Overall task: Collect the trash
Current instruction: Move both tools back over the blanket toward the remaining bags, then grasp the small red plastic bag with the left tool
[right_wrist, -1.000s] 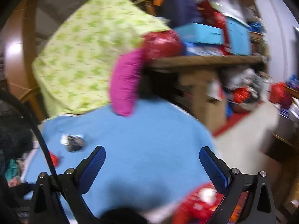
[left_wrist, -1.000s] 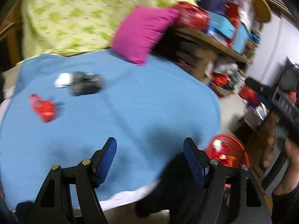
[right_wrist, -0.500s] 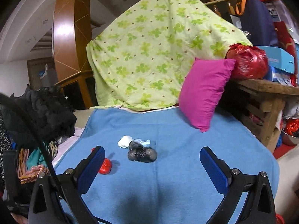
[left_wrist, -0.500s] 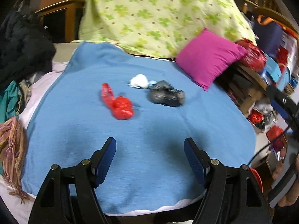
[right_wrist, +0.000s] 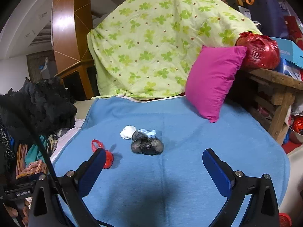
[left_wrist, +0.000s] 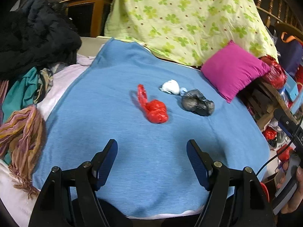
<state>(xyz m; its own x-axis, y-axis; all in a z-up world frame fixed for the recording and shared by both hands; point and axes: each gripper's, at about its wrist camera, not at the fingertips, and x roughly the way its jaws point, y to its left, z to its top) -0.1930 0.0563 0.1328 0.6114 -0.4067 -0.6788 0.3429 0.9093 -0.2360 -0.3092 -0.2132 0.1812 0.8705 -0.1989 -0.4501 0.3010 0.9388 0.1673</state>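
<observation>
Left wrist view: both tongs, left tongs point(left_wrist: 152, 158) and right tongs point(right_wrist: 153, 167), wide and empty above bare blue blanket point(left_wrist: 151, 179), short of red bag point(left_wrist: 154, 109), black bag point(left_wrist: 197, 103).

On the bed cover point(left_wrist: 151, 170), three pieces of trash near its middle: knotted bag point(left_wrist: 154, 108) at left, crumpled bag point(left_wrist: 197, 102) at right, touching a wad of tissue point(left_wrist: 170, 87) just behind. Behind them, a draped quilt point(left_wrist: 180, 15); at right rear, a cushion point(left_wrist: 233, 70) leaning against a cluttered bench point(right_wrist: 274, 79). At left, heaped clothing point(left_wrist: 28, 47) beside the cover.
</observation>
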